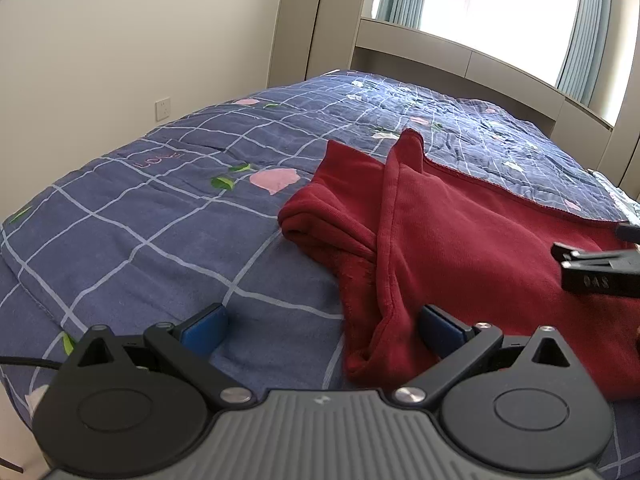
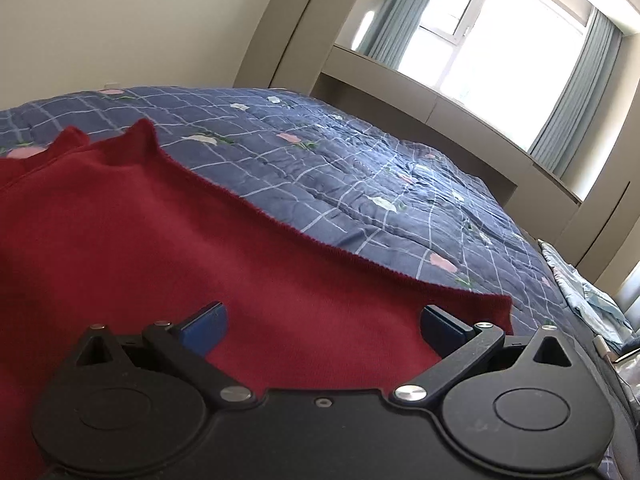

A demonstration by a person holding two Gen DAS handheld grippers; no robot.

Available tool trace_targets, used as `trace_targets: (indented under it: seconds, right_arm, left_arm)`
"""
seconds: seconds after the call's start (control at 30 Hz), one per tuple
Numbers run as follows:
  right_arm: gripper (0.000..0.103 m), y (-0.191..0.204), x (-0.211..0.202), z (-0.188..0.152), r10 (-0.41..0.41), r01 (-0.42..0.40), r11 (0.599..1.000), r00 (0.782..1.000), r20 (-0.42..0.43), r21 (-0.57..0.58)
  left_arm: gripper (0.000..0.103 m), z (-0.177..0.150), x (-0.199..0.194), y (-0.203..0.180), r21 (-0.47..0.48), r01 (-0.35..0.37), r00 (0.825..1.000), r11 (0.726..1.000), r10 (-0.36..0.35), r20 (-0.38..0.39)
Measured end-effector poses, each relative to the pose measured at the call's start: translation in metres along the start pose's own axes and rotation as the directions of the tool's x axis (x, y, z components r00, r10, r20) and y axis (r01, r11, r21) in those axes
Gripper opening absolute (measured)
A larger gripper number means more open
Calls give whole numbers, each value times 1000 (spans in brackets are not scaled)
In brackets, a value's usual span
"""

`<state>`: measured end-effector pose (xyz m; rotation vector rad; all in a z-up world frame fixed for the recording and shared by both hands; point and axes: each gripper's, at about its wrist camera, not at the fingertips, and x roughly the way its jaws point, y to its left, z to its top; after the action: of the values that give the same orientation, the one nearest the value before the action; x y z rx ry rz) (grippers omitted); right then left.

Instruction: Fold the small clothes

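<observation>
A dark red knitted garment (image 1: 452, 236) lies on the blue checked bedspread (image 1: 152, 216), with a folded flap and a ridge along its left side. My left gripper (image 1: 324, 330) is open, low over the garment's near left edge; its right finger (image 1: 440, 330) rests by the red cloth, its left finger (image 1: 206, 330) over the bedspread. The right gripper shows at the right edge of the left wrist view (image 1: 596, 272). In the right wrist view the red garment (image 2: 168, 248) fills the foreground and my right gripper (image 2: 324, 326) is open just above it, near its right corner.
The bed is wide, with a cream wall and a socket (image 1: 163, 109) to the left. A beige headboard ledge (image 2: 420, 92) and a window with teal curtains (image 2: 576, 92) stand beyond. Crumpled light bedding (image 2: 592, 300) lies at the bed's right edge.
</observation>
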<state>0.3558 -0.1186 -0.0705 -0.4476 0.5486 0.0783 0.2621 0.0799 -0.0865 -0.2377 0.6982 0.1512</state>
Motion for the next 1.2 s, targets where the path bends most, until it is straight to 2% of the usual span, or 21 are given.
trace_targets:
  seconds: [0.27,0.47,1.2]
  right_arm:
    - [102,10,-45,-23,27,-27,1000,999,44,-7]
    - [102,12,-64,-38,67,-67,998,997,42,9]
    - [102,7,-57,-49,115,-117,989,993,23,85]
  left_arm:
    - [103,1,1,-1,1,-6,1000,1000,6,-7]
    - [103,2,2,-1,4,-9,1000,1000,9,-10]
    - [103,5,5,-6,18,-35,999,999,35,-29]
